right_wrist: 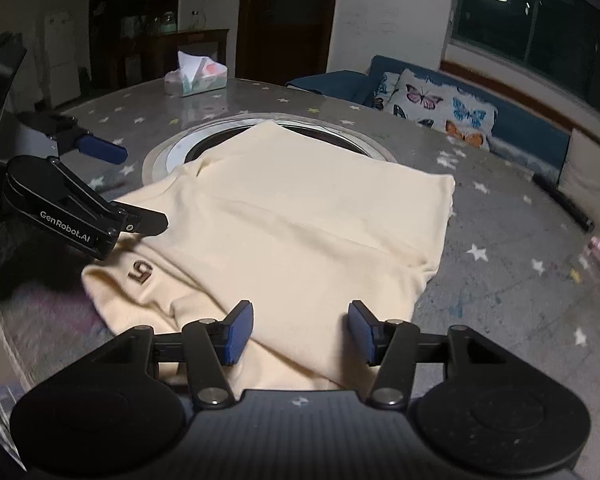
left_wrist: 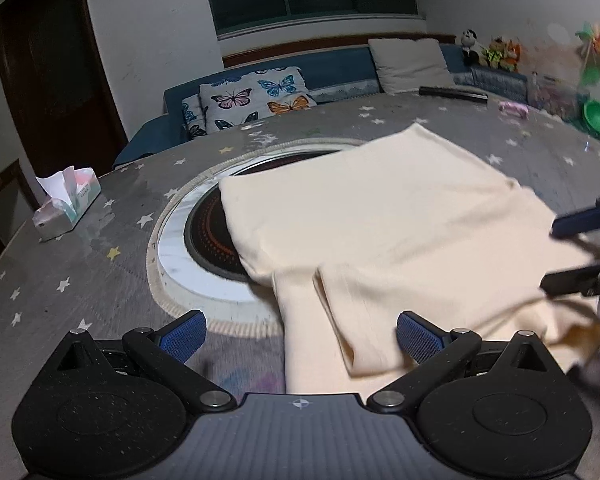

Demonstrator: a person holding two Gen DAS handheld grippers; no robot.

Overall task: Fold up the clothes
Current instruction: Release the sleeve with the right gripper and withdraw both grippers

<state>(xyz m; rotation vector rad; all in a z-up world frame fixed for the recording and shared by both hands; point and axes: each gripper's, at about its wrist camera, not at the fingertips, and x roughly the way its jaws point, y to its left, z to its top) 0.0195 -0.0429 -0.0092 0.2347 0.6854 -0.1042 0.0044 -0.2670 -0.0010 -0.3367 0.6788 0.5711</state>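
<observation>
A: Cream garment (right_wrist: 300, 220) lies folded in a rough rectangle on the surface (right_wrist: 500, 280), far edge over the round inset hob (left_wrist: 208, 236) at the middle. One loose flap sticks out at the near edge, toward the left claw (left_wrist: 300, 336).

B: Handling?

A: My read: light soft knit, no stiffness at all. It will drape and sag from any pinch point, and the layers will slide over each other if dragged. The star-print cover looks glossy, so the whole stack may skid instead of folding.

B: Where to grab?

A: Corners or a doubled edge, I'd say. Pinch through all layers at the near edge, one claw per corner, lift low and lay over. A mid-panel pinch would just bunch it.

B: Claw state?

A: Left claw spread wide, nothing between the pads; the flap's edge lies just by its right pad, not pinched. Right claw (right_wrist: 300, 332) partly open over the near edge; cloth lies under the gap, pads not pressing on it. Neither holds anything.

B: Any text?

A: The left claw's arm reads "GenRobot.AI" (right_wrist: 64, 227) in the right wrist view. The garment carries a small dark embroidered mark (right_wrist: 141, 270) near its left corner, looks like a "5" or a "G", can't tell which. The tissue box (left_wrist: 66, 204) has print, too small to read.
</observation>
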